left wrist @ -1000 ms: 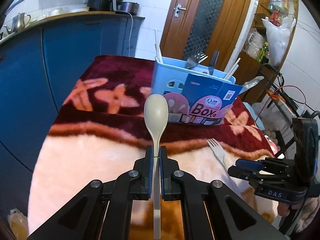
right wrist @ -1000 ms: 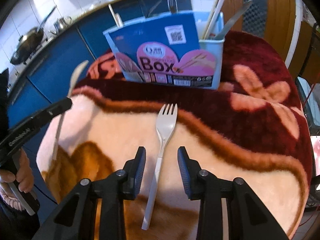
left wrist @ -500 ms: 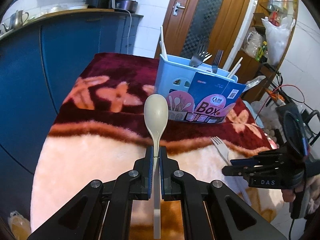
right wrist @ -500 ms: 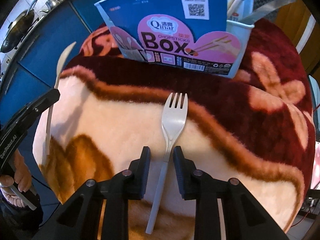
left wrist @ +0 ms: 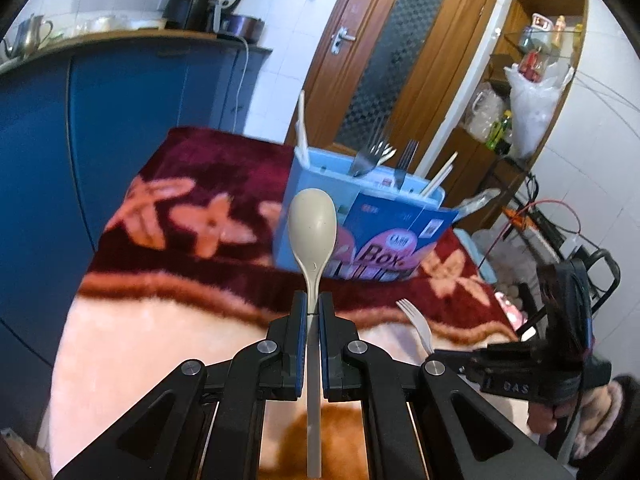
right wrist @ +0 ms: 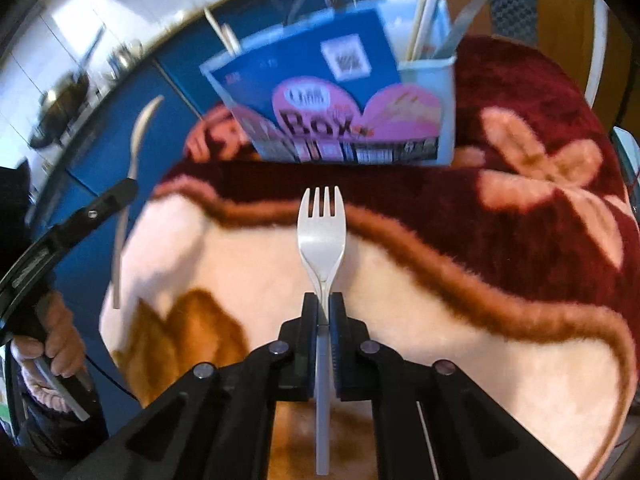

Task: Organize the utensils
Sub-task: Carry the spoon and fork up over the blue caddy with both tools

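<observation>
Plush fleece covers the bench (right wrist: 460, 320): a blanket in cream, tan and deep maroon with pale pink flower shapes, a brown wavy band dividing the cream part from the maroon. Blue cabinet fronts (left wrist: 132, 128) run along one side under a worktop that carries a kettle (left wrist: 28, 36) and dark appliances (left wrist: 200, 8). Beyond the bench stand a wooden door with a patterned glass panel (left wrist: 396, 56), white wall tiles, and an open wooden shelf unit with a white plastic bag (left wrist: 536, 116) hanging at it.

On the maroon part of the blanket stands a light blue utensil caddy (left wrist: 308, 200), with a blue and pink card sleeve marked "Box" (right wrist: 320, 96) leaning against its front. Metal forks (left wrist: 372, 156), pale chopsticks (left wrist: 440, 172) and a flat metal handle stick up out of it; which compartment each sits in cannot be told.

The left gripper (left wrist: 313, 312) is clamped on the neck of a beige plastic spoon (left wrist: 312, 228), which is held clear above the blanket with its bowl pointing toward the caddy. The right gripper (right wrist: 323, 308) has its jaws pressed together on the neck of a white plastic fork (right wrist: 322, 236), tines pointing toward the caddy; whether the fork rests on the cream fleece or is just off it cannot be told. A hand (right wrist: 56, 344) in a fuzzy pink cuff grips the left gripper's handle.
</observation>
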